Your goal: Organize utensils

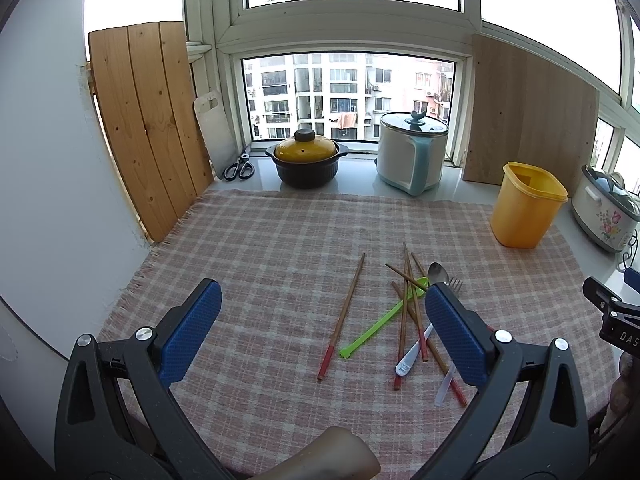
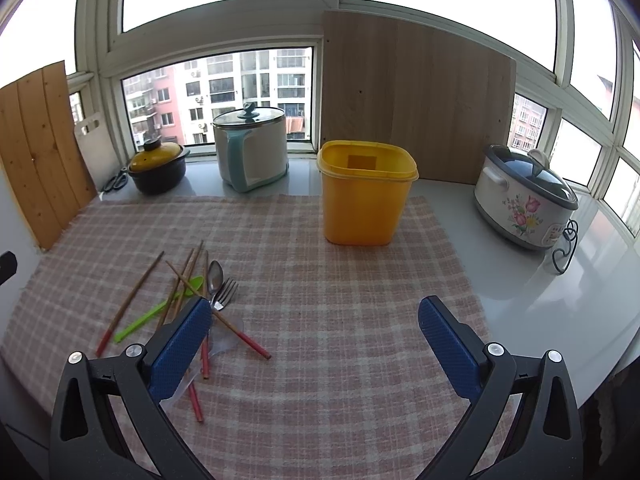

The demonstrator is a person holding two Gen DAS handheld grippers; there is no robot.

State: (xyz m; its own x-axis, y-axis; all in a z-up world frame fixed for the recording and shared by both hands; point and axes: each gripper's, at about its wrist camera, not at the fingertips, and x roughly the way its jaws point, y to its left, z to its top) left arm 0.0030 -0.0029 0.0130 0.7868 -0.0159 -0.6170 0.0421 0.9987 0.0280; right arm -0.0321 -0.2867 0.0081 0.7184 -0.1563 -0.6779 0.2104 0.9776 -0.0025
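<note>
Left claw (image 1: 322,320) gapes wide and empty above the checked pink cloth (image 1: 260,248); right claw (image 2: 316,330) likewise, nearer the tall yellow plastic tub (image 2: 366,192); the tangled red-tipped wooden chopsticks (image 1: 412,312), green plastic spoon (image 1: 384,320) and steel fork (image 2: 226,292) lie left of that tub, well apart; pinching one crossed stick would likely drag its neighbours.

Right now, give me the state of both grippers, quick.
Left gripper: open, fingers wide apart, holding nothing.
Right gripper: open, fingers wide apart, holding nothing.
</note>
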